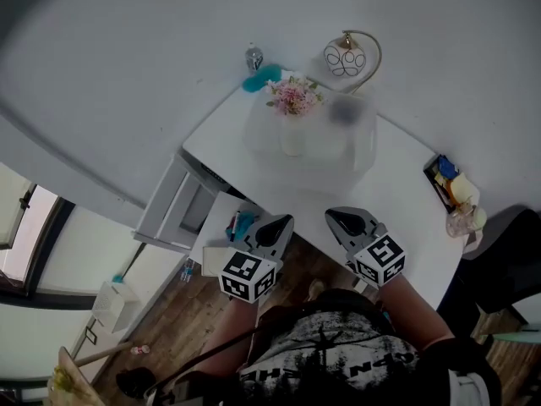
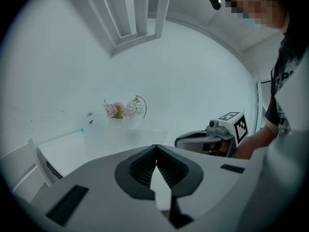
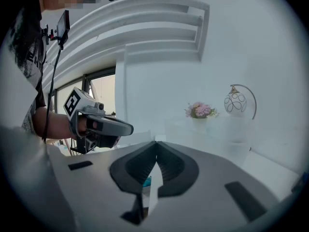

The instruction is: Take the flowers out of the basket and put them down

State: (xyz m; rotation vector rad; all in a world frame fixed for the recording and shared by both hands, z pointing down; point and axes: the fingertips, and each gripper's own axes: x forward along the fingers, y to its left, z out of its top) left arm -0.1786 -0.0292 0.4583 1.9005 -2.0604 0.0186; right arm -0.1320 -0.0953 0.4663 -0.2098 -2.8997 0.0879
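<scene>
Nearest, at the front edge of the worktop (image 1: 397, 184), the left gripper (image 1: 281, 223) and right gripper (image 1: 337, 218) sit side by side, each with its jaws pressed together on nothing. Both aim across the bare white surface. Well beyond them, by the wall, stands the translucent basket (image 1: 359, 142). The pink flowers (image 1: 294, 97) rise upright from its far side, untouched. They lie straight ahead, more in line with the left gripper, which I judge the handier. A globe lamp (image 1: 346, 58) stands behind.
</scene>
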